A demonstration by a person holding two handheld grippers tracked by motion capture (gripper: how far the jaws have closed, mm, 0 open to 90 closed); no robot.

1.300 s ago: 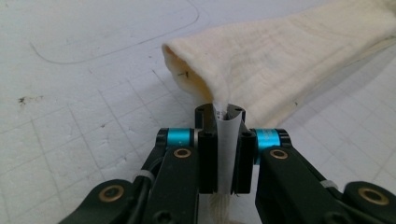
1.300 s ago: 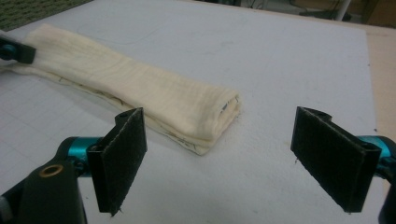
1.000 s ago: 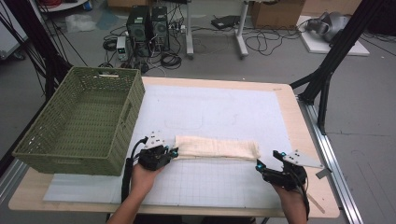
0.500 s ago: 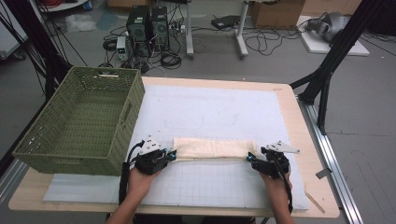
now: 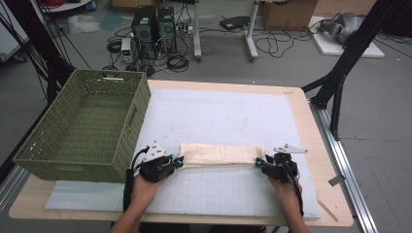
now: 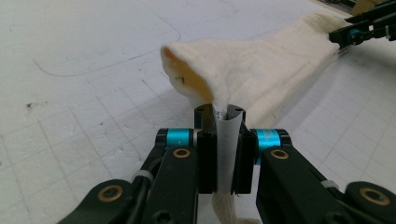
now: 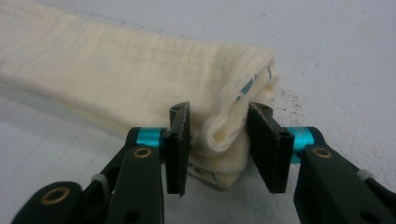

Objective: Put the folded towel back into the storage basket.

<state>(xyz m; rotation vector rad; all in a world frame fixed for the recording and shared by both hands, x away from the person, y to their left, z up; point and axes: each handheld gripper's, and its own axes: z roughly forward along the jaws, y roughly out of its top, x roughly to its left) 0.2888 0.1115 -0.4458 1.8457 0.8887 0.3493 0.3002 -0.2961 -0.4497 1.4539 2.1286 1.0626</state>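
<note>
The long folded strip of cream woven cloth lies across the gridded white mat on the desk, beside the green wicker basket. Its left end is clamped in the left claw. The right claw, well clear a second ago, has been brought onto the right end, jaws apart around the fold, so a two-ended lift is judged imminent. The fold's underside is hidden.

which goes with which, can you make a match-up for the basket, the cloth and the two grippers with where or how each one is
Things:
1. green basket
2. cream cloth
3. left gripper
4. right gripper

States:
A. jaws apart around a cloth corner
B. lies stretched between the two grippers
C. jaws clamped on cloth and a white tag
D. stands at the mat's left edge

Pairs: 1-D, 2-B, 3-C, 4-A
</note>
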